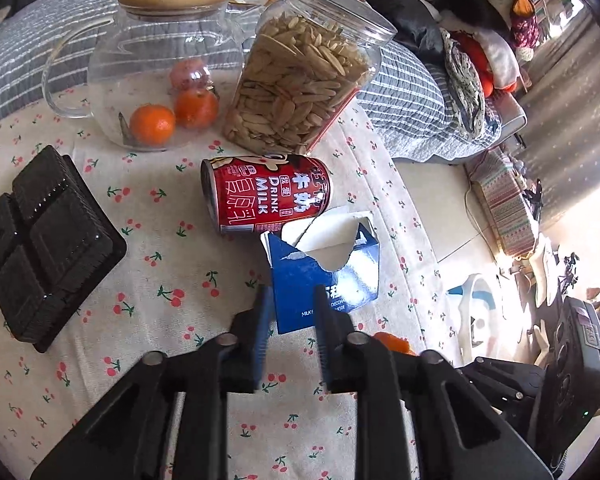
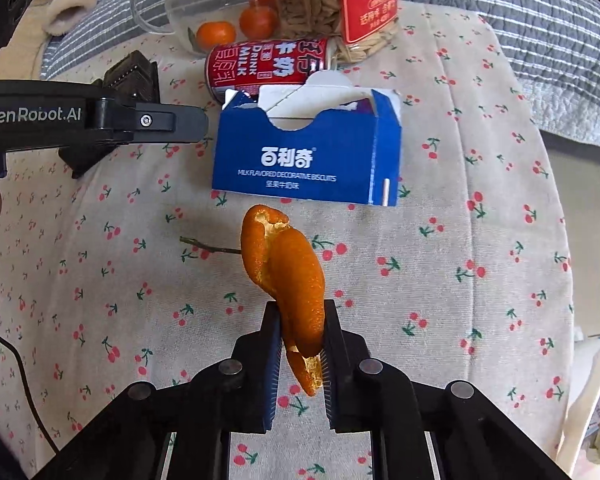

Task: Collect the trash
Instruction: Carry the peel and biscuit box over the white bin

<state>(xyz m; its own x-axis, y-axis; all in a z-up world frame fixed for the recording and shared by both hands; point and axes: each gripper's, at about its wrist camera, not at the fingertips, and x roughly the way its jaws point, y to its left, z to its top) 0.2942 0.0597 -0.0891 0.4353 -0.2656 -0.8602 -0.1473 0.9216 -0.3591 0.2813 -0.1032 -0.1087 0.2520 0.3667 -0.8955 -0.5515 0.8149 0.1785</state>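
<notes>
Pinching a curled strip of orange mandarin peel point(image 2: 290, 280) between its 2 black fingers, the right gripper point(image 2: 300, 312) holds it up above the cherry-print tablecloth point(image 2: 440, 280); a thin brown stem point(image 2: 208, 246) juts from the peel's left side. Ahead stands a torn-open blue cardboard biscuit box point(image 2: 308, 152), and directly behind that lies a red milk-drink can point(image 2: 268, 64) on its side.

The left gripper point(image 1: 290, 300) sits with its jaws parted and nothing between them, its tips just in front of the blue box point(image 1: 324, 276), one finger overlapping the box's near corner in the left wrist view; whether they touch cannot be told. In the right wrist view its black body point(image 2: 100, 120) reaches in from the left, level with the box.

Beyond the can point(image 1: 266, 194) stand a clear plastic jar of pale seeds point(image 1: 300, 76) and a glass teapot with a round wooden lid point(image 1: 164, 60). 2 orange mandarins point(image 1: 172, 118) show through the teapot's glass. A black plastic compartment tray point(image 1: 44, 244) rests upside down on the cloth at the left, well apart from the box.
</notes>
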